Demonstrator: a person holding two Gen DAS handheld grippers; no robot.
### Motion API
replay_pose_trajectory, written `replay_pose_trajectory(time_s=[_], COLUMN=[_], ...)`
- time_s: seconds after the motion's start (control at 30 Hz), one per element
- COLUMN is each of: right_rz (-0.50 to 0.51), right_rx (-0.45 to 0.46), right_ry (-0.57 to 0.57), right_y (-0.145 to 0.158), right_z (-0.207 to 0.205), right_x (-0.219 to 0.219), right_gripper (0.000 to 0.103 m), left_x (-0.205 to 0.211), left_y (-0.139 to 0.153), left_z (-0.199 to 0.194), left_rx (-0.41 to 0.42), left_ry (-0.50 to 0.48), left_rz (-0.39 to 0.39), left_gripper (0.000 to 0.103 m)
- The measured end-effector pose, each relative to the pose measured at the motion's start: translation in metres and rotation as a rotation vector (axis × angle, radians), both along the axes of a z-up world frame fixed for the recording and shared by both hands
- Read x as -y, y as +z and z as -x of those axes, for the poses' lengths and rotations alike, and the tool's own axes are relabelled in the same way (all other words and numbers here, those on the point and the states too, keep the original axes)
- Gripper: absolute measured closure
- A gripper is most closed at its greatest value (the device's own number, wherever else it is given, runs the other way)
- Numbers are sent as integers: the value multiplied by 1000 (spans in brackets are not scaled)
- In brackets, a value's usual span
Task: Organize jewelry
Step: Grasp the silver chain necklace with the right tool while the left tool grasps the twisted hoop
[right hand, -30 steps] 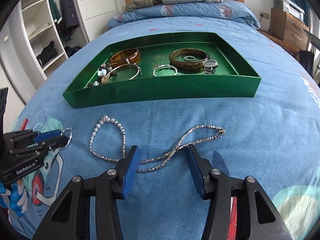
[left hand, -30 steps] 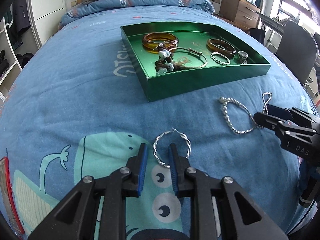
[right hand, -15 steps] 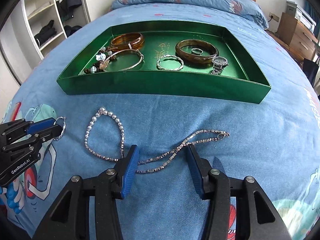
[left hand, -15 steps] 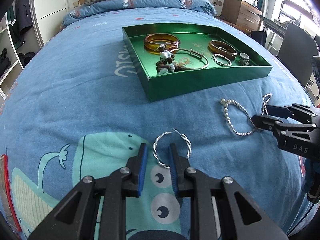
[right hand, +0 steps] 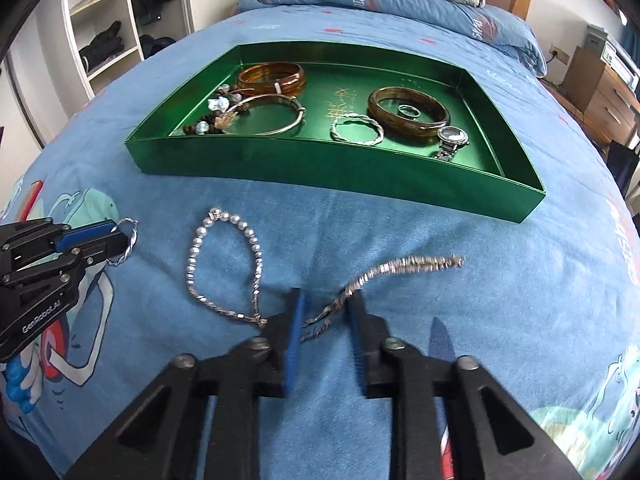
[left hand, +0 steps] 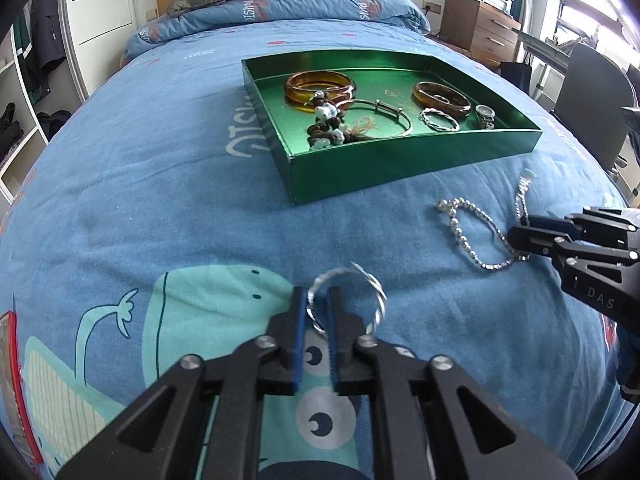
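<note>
A twisted silver hoop (left hand: 379,305) lies on the blue bedspread, with my left gripper (left hand: 316,300) shut on its left side and its far edge tipped up off the cloth. From the right wrist view, that gripper (right hand: 116,240) and the hoop (right hand: 129,246) sit at the left. My right gripper (right hand: 324,300) is closing around a silver chain (right hand: 400,266). The chain runs between the blue pads, and a gap still shows. A pearl strand (right hand: 250,234) lies just left of it. The green tray (right hand: 320,164) sits beyond.
The tray (left hand: 400,164) holds amber bangles, a thin metal bangle, a beaded bracelet, a twisted silver bangle, a ring and a watch. Folded bedding lies at the headboard. A wooden drawer unit and a dark chair stand to the right, with open shelves to the left.
My left jaws have closed onto the hoop, and its far side has lifted. The right jaws have narrowed around the chain, whose two strands are now bunched together. The right view has rolled slightly.
</note>
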State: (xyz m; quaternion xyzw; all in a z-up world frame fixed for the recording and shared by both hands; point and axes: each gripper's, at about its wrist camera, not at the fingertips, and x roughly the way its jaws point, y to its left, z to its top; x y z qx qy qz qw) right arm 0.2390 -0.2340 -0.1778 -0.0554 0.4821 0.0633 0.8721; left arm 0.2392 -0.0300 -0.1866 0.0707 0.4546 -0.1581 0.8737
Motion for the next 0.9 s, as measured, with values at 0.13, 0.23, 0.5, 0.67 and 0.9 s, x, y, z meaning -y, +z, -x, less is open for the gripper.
replay_pose_trajectory(time_s=[0.13, 0.23, 0.5, 0.67, 0.9], right_rz=[-12, -43, -100, -125, -113], right_rx=[14, 21, 51, 68, 108], right_ry=[10, 7, 5, 1, 2], right_y=[0, 2, 11, 19, 38], right_z=[7, 13, 37, 51, 71], right_x=[-2, 1, 1, 0, -3], right_gripper=[99, 100, 101, 101, 101], left_x=[3, 4, -1, -8, -15], left_y=[2, 4, 13, 23, 45], left_z=[2, 3, 16, 29, 45], left_rx=[11, 11, 15, 27, 64], left_ry=[0, 6, 35, 56, 62], left_rz=[-21, -24, -23, -13, 18], left_gripper=[98, 98, 98, 98, 98])
